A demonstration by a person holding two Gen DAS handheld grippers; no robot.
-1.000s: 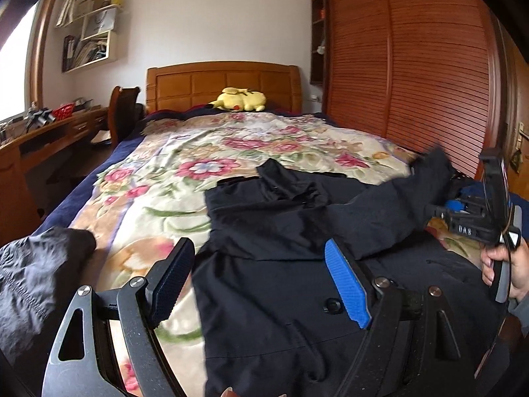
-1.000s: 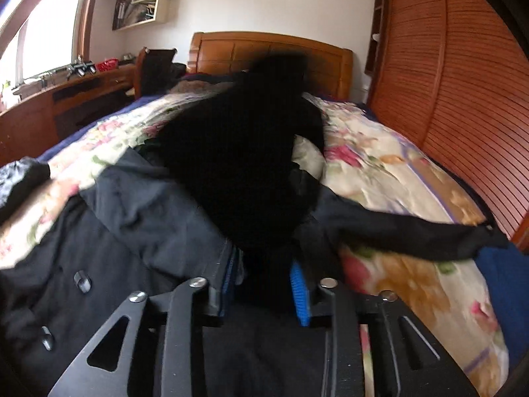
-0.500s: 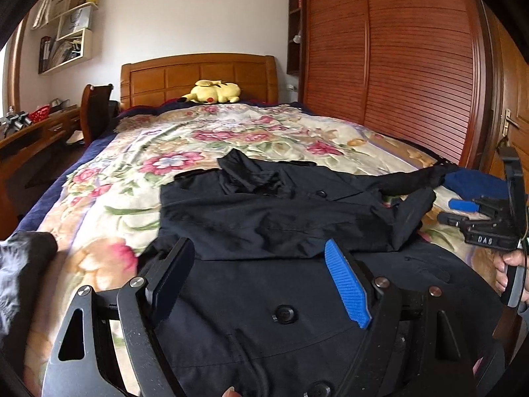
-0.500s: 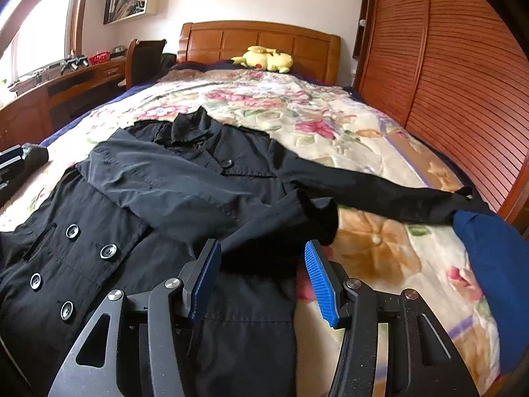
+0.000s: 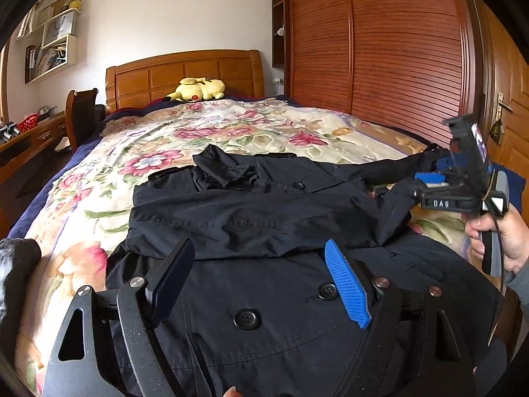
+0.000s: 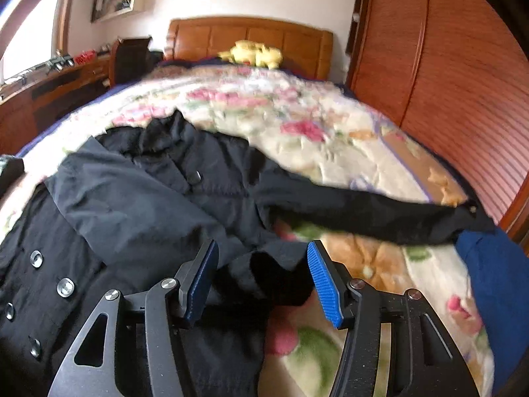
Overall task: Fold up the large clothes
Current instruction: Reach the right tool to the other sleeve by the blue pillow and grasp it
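With one sleeve [image 6: 139,205] folded across the coat [image 5: 264,297], both hand-held grippers, left [image 5: 261,284] and right [image 6: 261,281], hang released; the outstretched sleeve [image 6: 380,215] toward the bed's [image 6: 363,152] right edge should be pinched at its cuff.

The coat [image 5: 251,218] is dark matt woven cloth with glossy plastic buttons [image 5: 246,318]. Under it, the bedspread [image 5: 109,192] is soft floral fabric. At twelve o'clock, the headboard [image 5: 185,72] is polished wood; at two o'clock, the wardrobe doors [image 5: 390,49] are ribbed, varnished wood.
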